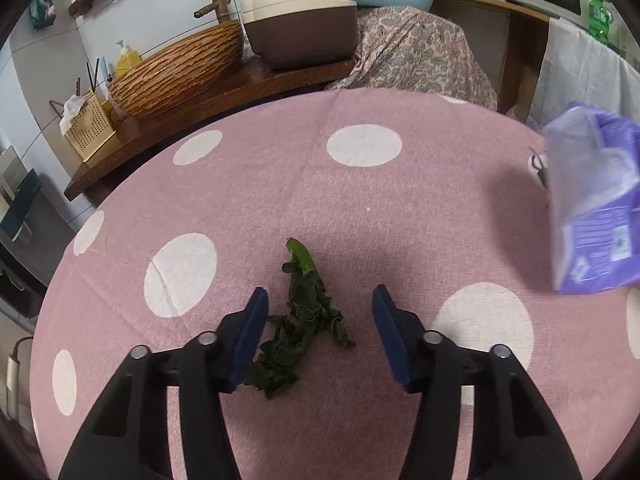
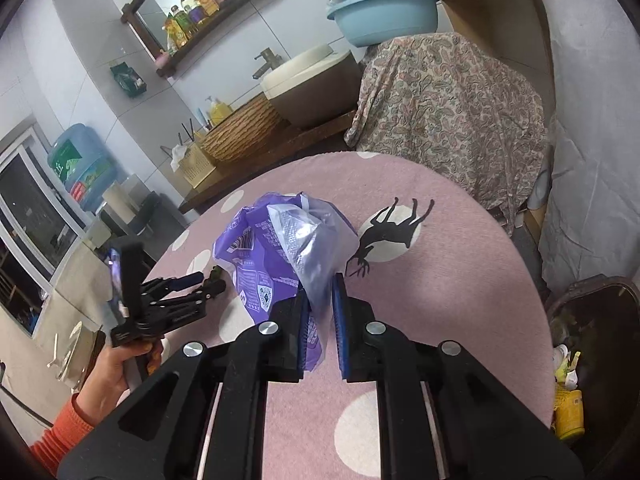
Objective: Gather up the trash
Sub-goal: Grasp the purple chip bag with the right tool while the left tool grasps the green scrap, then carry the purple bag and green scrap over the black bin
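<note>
A wilted dark green leafy scrap [image 1: 306, 316] lies on the pink dotted tablecloth [image 1: 360, 208]. My left gripper [image 1: 320, 300] straddles it with the blue pads apart on either side, the left pad close against the leaves and the right pad clear of them. In the right wrist view my right gripper [image 2: 321, 292] is shut on a crumpled purple and clear plastic wrapper [image 2: 276, 248], which hangs lifted over the table. The same wrapper [image 1: 592, 208] shows at the right edge of the left wrist view. A hand with an orange sleeve [image 2: 60, 428] holds the left gripper [image 2: 208, 282].
A dark bin [image 2: 600, 332] holding trash stands beside the table at the right. Behind the table run a wooden counter [image 1: 224, 96] with a woven basin, a brown pot and a cloth-covered bulk [image 2: 448, 112]. A deer silhouette [image 2: 392, 232] marks the cloth.
</note>
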Tool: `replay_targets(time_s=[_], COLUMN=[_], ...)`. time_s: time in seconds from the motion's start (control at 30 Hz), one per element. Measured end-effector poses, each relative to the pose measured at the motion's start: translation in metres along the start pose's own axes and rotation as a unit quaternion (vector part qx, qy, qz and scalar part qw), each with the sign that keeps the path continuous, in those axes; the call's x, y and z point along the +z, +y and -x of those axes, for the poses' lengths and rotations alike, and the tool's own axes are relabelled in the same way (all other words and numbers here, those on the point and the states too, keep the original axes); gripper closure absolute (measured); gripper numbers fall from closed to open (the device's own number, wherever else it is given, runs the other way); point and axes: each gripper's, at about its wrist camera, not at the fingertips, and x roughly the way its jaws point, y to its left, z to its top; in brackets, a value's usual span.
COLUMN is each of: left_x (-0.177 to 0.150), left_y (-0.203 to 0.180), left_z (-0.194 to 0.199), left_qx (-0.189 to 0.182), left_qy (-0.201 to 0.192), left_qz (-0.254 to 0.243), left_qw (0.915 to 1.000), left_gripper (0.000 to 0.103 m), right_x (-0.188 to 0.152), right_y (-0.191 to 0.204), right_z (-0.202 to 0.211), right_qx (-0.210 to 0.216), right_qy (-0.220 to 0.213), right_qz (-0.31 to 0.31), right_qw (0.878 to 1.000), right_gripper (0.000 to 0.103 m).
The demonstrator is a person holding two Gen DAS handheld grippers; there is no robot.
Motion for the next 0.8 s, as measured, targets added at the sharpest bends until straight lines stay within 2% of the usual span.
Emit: replay_targets(time_s=[0.17, 0.27, 0.43, 0.63, 0.8], left_x=[0.001, -0.003, -0.017, -0.043, -0.068], left_y=[0.0, -0.001, 0.002, -0.013, -0.05], left_z=[-0.001, 0.003, 0.022, 0.077, 0.123], left_qx=[0.003, 0.003, -0.03, -0.094, -0.147], left_qy=[0.003, 0.0, -0.012, -0.054, -0.088], left_qz=[0.005, 0.006, 0.026, 0.044, 0.026], left_qw=[1.0, 1.0, 0.9991, 0.9931, 0.9848], left_gripper=[0.088, 0.092, 0.093, 0.093, 0.093], right_x=[-0.006, -0.013, -0.028, -0.054, -0.087], right_y=[-0.006, -0.008, -0.011, -0.015, -0.012], right_z=[0.02, 0.034, 0.055, 0.083, 0.114], right_qx=[0.004, 0.014, 0.021, 0.028, -0.007], right_qy=[-0.011, -0.021, -0.037, -0.055, -0.08], right_qz=[-0.001, -0.009, -0.012, -0.02, 0.005], right_qw=[1.0, 1.0, 0.999, 0.998, 0.997], right_gripper=[0.091, 0.091, 0.091, 0.091, 0.091])
